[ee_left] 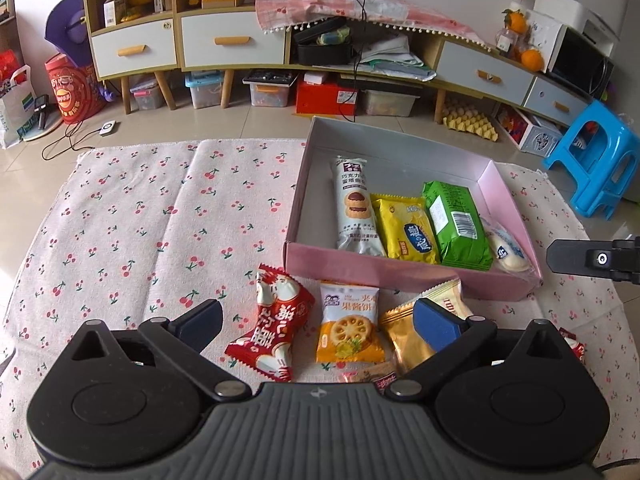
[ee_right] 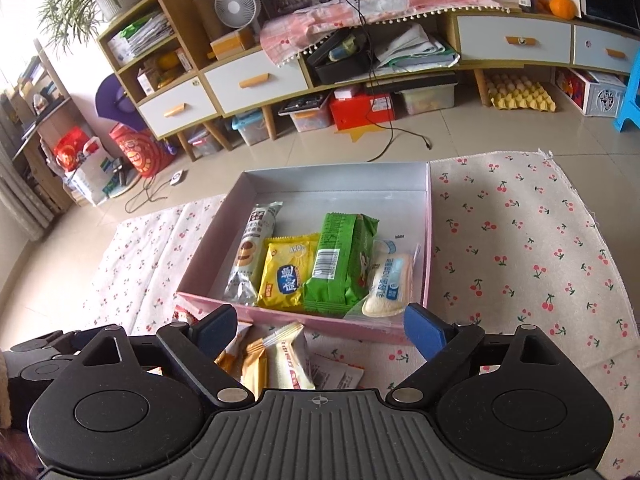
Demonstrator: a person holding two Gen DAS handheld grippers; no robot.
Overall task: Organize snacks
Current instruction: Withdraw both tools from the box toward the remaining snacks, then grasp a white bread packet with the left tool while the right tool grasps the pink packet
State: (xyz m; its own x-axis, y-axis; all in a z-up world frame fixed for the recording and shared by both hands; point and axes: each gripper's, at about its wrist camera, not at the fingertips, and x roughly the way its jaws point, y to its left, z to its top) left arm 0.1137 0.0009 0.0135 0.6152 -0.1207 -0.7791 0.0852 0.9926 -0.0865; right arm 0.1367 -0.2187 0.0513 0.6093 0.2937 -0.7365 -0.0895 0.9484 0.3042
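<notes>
Below the left wrist camera: left tongs (ee_left: 318, 320) spread wide, nothing gripped.
Between their pads: red snack packet (ee_left: 276, 326) and orange biscuit packet (ee_left: 349, 326) lie on the cherry-print cloth (ee_left: 132, 220).
By the right pad: gold wrapper (ee_left: 404, 330).
Beyond: pink box (ee_left: 400, 274) holding four packets.

Right wrist view: right tongs (ee_right: 320, 330) released, empty.
Just ahead: box near wall; green packet (ee_right: 340, 264) inside.
Under the tongs: white-and-gold packet (ee_right: 288, 356) on the cloth.
</notes>
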